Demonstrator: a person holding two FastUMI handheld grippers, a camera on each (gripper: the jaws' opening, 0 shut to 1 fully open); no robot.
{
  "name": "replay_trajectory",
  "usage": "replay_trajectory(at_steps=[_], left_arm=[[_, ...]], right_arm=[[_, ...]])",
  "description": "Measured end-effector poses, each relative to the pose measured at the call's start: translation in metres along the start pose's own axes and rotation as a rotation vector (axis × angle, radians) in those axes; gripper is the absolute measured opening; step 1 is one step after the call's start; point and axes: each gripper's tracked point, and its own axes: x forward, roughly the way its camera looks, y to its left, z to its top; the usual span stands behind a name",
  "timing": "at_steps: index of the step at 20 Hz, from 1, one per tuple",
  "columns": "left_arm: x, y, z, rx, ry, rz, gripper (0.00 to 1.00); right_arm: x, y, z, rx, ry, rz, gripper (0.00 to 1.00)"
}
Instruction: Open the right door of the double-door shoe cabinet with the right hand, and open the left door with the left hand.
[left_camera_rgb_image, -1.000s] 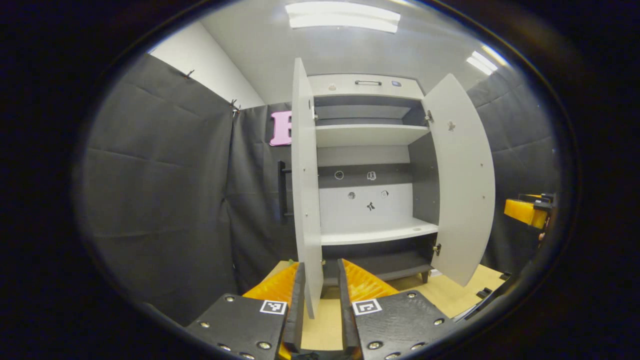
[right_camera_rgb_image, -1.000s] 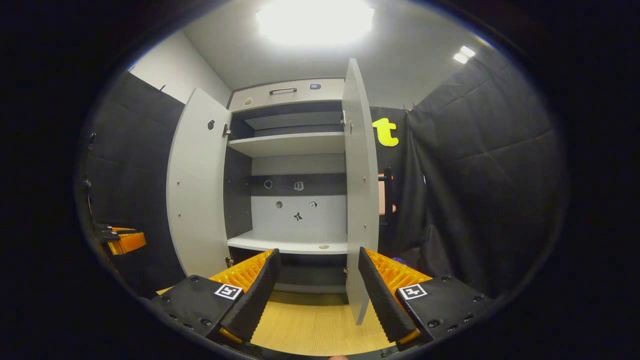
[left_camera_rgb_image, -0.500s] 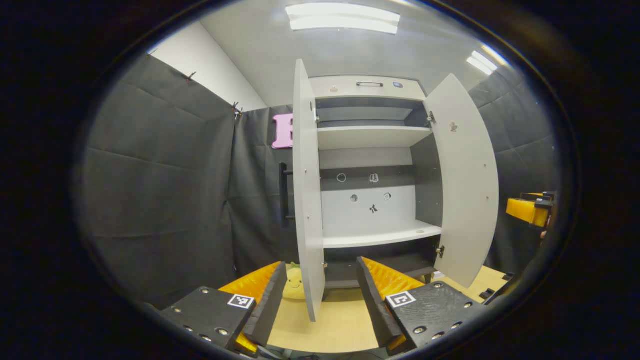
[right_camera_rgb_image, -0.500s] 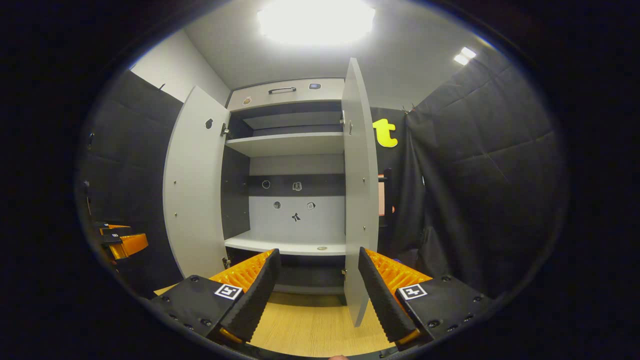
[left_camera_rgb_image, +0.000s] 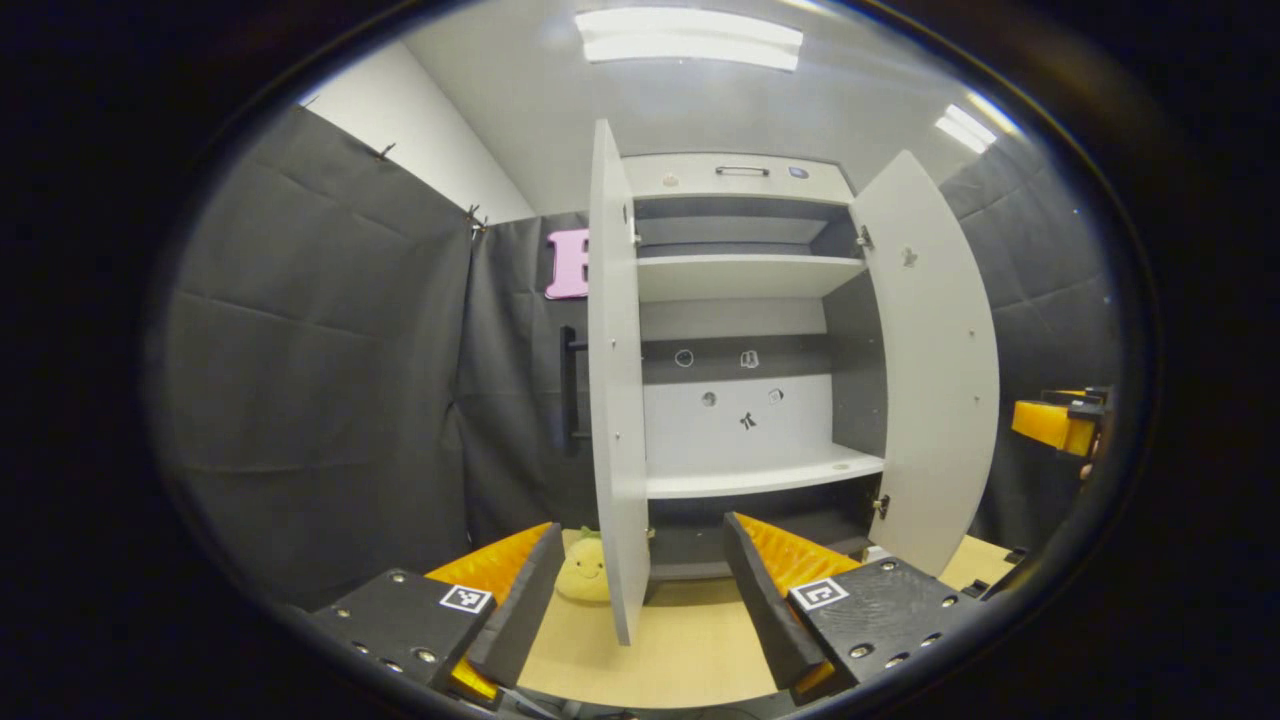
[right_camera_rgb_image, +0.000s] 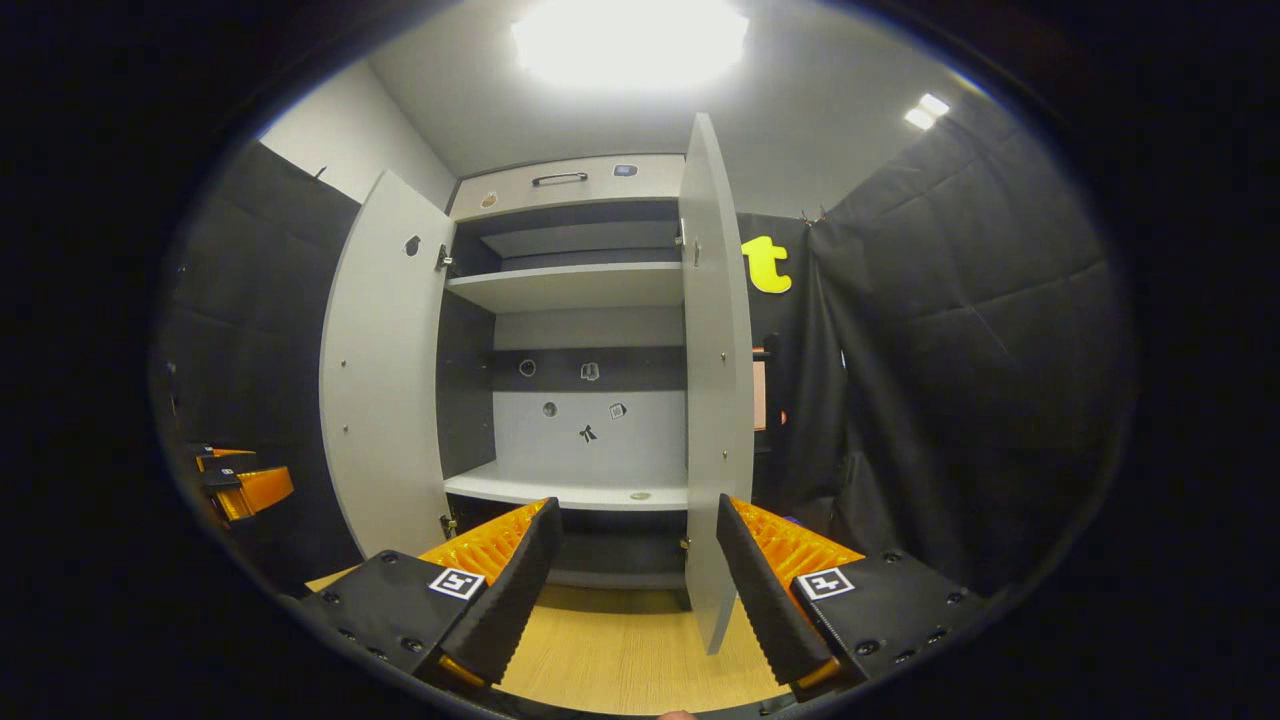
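Black cloth walls close in the booth around a wooden floor (right_camera_rgb_image: 610, 650). Left gripper (left_camera_rgb_image: 640, 590) is released, its fingers spread either side of the left door (left_camera_rgb_image: 612, 400) without touching. Right gripper (right_camera_rgb_image: 635, 570) is likewise spread beside the right door (right_camera_rgb_image: 715, 400). Both doors of the shoe cabinet (right_camera_rgb_image: 580, 300) stand swung out, so the opening looks finished; the next move is probably just drawing both grippers clear.

The cabinet (left_camera_rgb_image: 745, 175) is showing pale grey doors and shelves, with a dark grey band across its back panel. The left gripper (left_camera_rgb_image: 640, 590) and right gripper (right_camera_rgb_image: 635, 575) are showing ridged orange fingers, black bodies and black-and-white square markers. A yellow plush toy (left_camera_rgb_image: 583, 572) is sitting on the tan wooden floor (right_camera_rgb_image: 620, 650).
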Motion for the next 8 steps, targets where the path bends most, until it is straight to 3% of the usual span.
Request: replay_trajectory(at_steps=[8], left_arm=[[-0.0002, 0.0001, 0.0024, 0.007, -0.008, -0.004, 0.92]], right_arm=[[-0.0011, 0.0002, -0.0015, 0.000, 0.003, -0.002, 0.97]])
